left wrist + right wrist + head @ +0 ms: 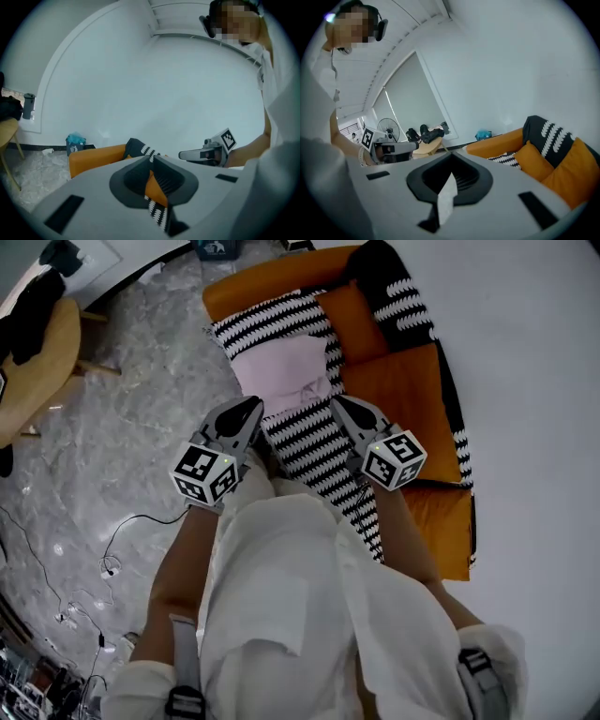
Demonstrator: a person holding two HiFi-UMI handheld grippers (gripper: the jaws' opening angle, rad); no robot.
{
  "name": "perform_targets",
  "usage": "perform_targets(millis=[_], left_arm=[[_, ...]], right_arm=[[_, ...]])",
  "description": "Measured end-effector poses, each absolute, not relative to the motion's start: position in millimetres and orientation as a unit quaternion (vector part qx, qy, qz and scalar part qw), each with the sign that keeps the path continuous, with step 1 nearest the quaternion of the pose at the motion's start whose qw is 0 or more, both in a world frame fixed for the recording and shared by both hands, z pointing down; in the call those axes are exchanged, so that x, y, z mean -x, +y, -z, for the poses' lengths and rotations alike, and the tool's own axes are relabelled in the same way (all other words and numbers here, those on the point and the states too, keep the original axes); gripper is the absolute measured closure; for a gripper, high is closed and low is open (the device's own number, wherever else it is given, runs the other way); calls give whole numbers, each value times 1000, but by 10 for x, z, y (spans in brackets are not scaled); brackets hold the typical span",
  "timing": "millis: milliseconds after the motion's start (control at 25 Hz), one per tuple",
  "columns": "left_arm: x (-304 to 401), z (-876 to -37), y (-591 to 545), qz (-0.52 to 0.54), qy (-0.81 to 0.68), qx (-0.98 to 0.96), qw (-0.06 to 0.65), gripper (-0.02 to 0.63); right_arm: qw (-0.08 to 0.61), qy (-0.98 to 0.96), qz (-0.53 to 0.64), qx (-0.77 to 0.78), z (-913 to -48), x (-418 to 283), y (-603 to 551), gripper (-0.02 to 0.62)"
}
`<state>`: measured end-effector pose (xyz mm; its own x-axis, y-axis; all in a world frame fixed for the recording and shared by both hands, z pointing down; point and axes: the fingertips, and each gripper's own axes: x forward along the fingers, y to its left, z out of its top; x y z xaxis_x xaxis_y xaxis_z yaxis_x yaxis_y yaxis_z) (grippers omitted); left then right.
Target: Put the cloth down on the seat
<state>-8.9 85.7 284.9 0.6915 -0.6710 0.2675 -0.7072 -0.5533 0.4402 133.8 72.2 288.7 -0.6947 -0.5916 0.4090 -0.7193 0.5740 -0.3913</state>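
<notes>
A pale pink cloth [281, 371] lies crumpled on the black-and-white patterned throw [314, 442] that covers the seat of the orange sofa [417, 395]. My left gripper [251, 409] hovers just short of the cloth's near left edge, clear of it. My right gripper [339, 407] hovers at the cloth's near right edge. In the left gripper view the jaws of the left gripper [152, 159] meet, and only a thin slit shows the sofa beyond. The right gripper [451, 164] also has its jaws together, holding nothing.
A round wooden table [42, 362] with dark items on it stands at the left on the marble floor [141, 409]. Cables [112, 563] trail across that floor. A teal bin [75, 142] sits by the wall beyond the sofa's end. An orange cushion [361, 320] leans on the backrest.
</notes>
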Motion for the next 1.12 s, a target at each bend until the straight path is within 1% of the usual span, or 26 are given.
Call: perform_targets(millis=[120,320,600,840,1000,1120], left_arm=[[112,-2614,1009,-21,-408,-878,249,588],[275,-2312,1118,-15,-436,-872,221,589],[573,-1953,1093,-12,-499,-850,167,589],[672,-1890,1083,26,-518,-834,189,589],[550,-1974,1120,39,-520,-827,208,589],[458,-1955,1151,37,-513,-832,207,589]], right_arm=[[110,-890,-245,-370,-2638,-1392,847,586],[104,-901,-192,-375,-2233,-1482,864,588],[100,-903,-145,-393,-1905,-1752,868,589],[107,-905,-137,-389,-1864,-1817,931,589],[113,-904,-141,-388,-1926,-1909,996,589],[117,-903,-142,-389,-1928,-1961,1042,589]])
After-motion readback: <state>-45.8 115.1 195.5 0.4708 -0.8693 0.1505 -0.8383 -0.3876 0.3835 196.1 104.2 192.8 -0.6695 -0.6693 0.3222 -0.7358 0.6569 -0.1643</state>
